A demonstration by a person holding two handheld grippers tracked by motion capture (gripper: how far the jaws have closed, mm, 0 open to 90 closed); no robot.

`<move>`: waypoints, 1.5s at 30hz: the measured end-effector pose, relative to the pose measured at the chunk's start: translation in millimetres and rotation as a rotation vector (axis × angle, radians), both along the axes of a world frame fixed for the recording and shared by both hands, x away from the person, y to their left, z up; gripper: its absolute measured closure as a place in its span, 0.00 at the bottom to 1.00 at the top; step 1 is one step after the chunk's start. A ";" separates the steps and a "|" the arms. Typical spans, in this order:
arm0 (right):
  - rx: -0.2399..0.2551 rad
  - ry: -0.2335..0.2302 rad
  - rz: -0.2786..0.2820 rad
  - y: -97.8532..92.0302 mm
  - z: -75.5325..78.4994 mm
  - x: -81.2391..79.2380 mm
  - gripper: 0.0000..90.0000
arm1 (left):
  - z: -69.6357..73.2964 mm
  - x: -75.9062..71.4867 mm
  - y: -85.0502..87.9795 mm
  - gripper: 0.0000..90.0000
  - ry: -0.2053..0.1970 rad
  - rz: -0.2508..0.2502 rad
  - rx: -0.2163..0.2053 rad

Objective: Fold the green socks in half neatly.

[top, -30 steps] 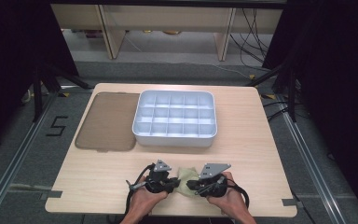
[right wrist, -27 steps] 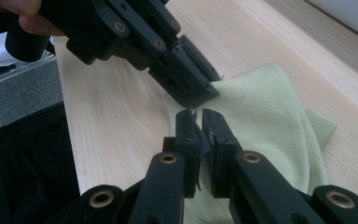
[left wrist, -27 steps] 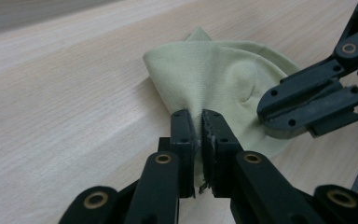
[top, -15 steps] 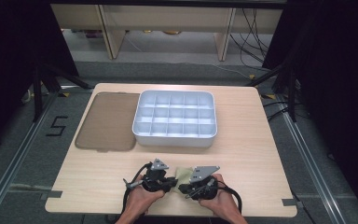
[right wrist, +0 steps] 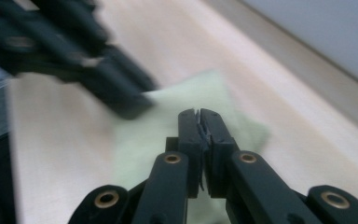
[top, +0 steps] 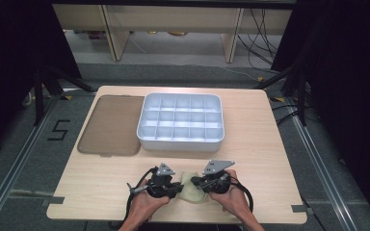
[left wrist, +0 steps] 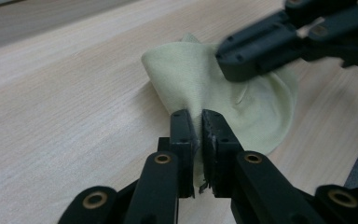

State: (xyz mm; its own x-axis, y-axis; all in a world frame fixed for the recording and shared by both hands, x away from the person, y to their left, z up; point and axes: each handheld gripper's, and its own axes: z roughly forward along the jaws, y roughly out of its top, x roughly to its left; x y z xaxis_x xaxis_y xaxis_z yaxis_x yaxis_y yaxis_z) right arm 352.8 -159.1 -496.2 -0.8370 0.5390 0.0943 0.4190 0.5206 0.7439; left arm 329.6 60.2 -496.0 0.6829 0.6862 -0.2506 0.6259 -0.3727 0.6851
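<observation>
Tongs both bite the crumpled pale yellow-green cloth (left wrist: 223, 93) between them: my left gripper (left wrist: 200, 122) clamps one fold, my right gripper (right wrist: 199, 122) another.

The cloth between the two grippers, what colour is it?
Pale yellow-green, plain, with no pattern. The cloth shows best in the left gripper view.

The right gripper (right wrist: 199, 116) has its jaws closed over a pale green cloth (right wrist: 168, 135). The cloth lies on the wooden surface (right wrist: 279, 93). The left gripper (right wrist: 121, 100), blurred, touches the cloth's far edge.
</observation>
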 end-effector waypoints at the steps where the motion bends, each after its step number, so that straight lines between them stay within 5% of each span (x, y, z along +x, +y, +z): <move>1: 0.001 0.003 -0.017 -2.0 -2.0 6.7 0.98 | 1.5 -0.4 0.0 0.92 -0.005 -0.004 0.011; 19: -0.013 0.015 -0.021 4.7 -9.1 16.2 0.98 | 14.5 -8.0 -7.7 0.93 -0.087 -0.016 0.056; 24: 0.005 0.006 -0.026 -2.0 -6.6 17.5 0.98 | 16.3 -10.7 -9.7 0.93 -0.131 -0.024 0.122; 30: 0.037 -0.001 -0.036 -20.7 9.5 5.1 0.98 | 15.9 -11.1 -9.6 0.93 -0.129 -0.017 0.105; 36: 0.032 0.014 -0.013 -28.0 9.8 -6.4 0.98 | 19.8 -12.3 -9.5 0.92 -0.140 -0.025 0.104; 45: -0.046 0.056 0.020 -18.8 -3.9 -13.3 0.98 | 21.5 -15.8 -13.1 0.92 -0.147 -0.032 0.086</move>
State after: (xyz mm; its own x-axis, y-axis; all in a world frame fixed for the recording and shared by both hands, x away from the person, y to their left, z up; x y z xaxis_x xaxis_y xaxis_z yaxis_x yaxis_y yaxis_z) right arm 339.5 -177.8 -500.2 -0.8417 0.5272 0.1169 0.4486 0.5622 0.6947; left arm 313.7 47.0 -474.4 0.7299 0.6779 -0.0880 0.5084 -0.4522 0.7329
